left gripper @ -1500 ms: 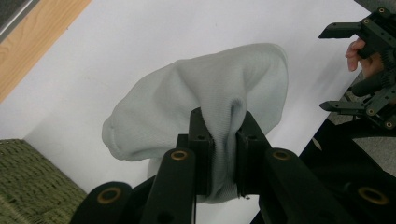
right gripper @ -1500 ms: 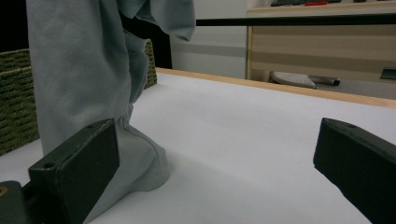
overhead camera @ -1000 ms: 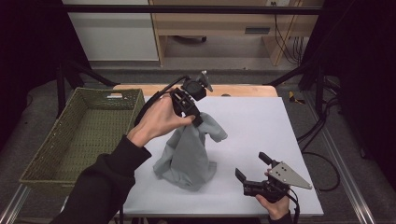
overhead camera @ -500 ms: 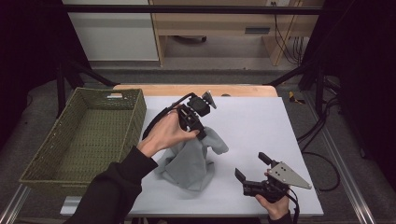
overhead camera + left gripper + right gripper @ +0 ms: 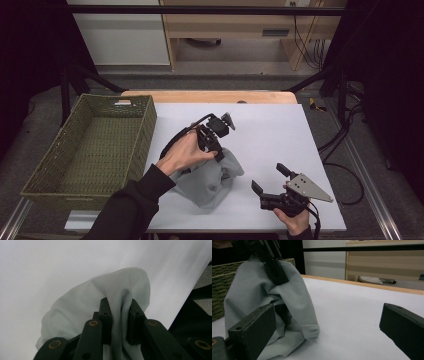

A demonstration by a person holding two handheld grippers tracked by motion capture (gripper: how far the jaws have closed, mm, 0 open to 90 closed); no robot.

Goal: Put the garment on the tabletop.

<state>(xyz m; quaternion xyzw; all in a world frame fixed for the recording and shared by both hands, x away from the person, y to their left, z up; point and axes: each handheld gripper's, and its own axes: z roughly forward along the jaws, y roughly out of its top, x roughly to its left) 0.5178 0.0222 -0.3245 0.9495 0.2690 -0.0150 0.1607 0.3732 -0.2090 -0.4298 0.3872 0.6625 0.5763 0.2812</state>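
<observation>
Grey cloth (image 5: 105, 300) lower part cut off by frame edge, behind jaws

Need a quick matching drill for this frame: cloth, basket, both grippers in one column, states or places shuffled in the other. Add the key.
1 left gripper
2 right gripper
3 grey cloth
4 wicker basket

A empty, at the table's left edge
B pinched at a fold, draped onto the table
C open, near the table's front right
D shut on fabric

Pairs: 1-D, 2-C, 3-B, 4-A

A green woven basket (image 5: 90, 150) sits at the left edge of the white table (image 5: 280, 130).
</observation>
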